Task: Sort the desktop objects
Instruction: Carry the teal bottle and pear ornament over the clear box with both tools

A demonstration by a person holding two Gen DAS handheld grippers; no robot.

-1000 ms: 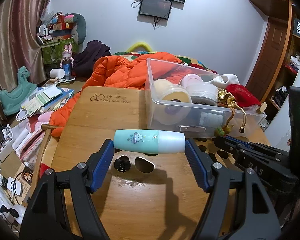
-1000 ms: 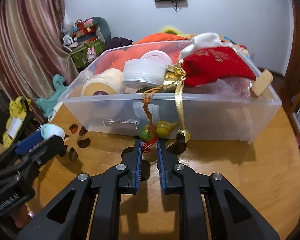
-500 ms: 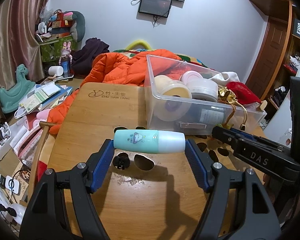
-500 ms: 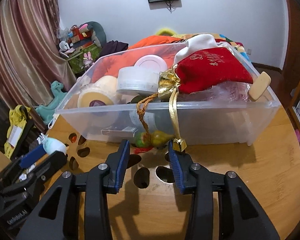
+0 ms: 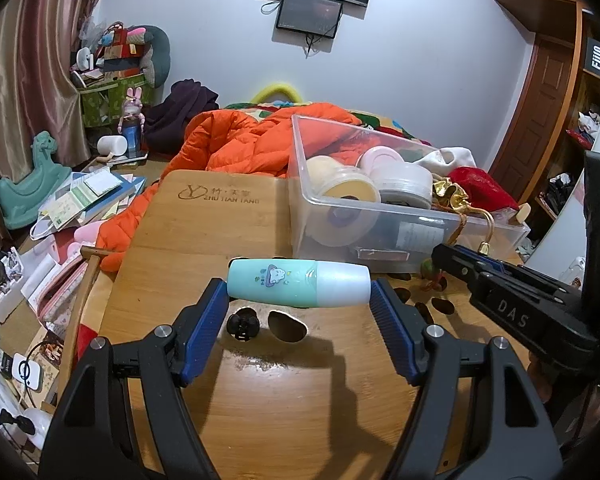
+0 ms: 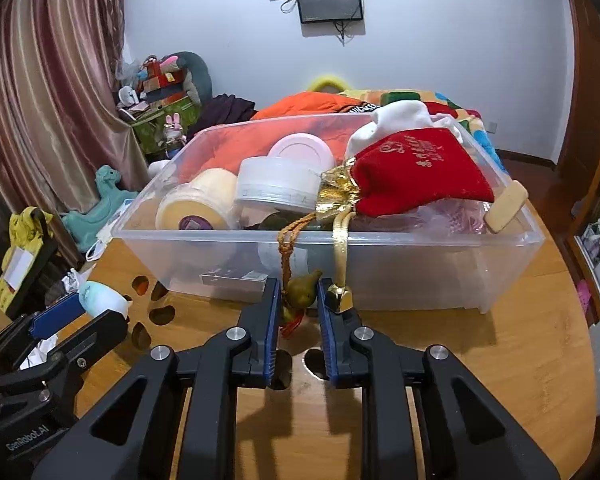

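Note:
My left gripper (image 5: 299, 292) is shut on a teal and white bottle (image 5: 298, 283), held crosswise above the wooden table (image 5: 204, 224). My right gripper (image 6: 299, 294) has its jaws closed around the green gourd charm (image 6: 303, 289) that hangs on a brown cord from the red drawstring pouch (image 6: 416, 174). The pouch lies on top of the full clear plastic bin (image 6: 440, 264). The bin (image 5: 324, 232) also shows in the left wrist view, with the right gripper (image 5: 444, 258) beside it. The bottle's end (image 6: 100, 298) shows at left in the right wrist view.
The bin holds round tubs (image 6: 278, 186), a white cloth (image 6: 400, 120) and a wooden piece (image 6: 506, 206). A small black clip (image 5: 242, 324) lies on the table. An orange jacket (image 5: 236, 148) and papers (image 5: 84, 200) lie past the table's left edge.
My right gripper opened, moved up to the hanging charm, then closed around it. My left gripper kept the bottle and drew back slightly from the bin.

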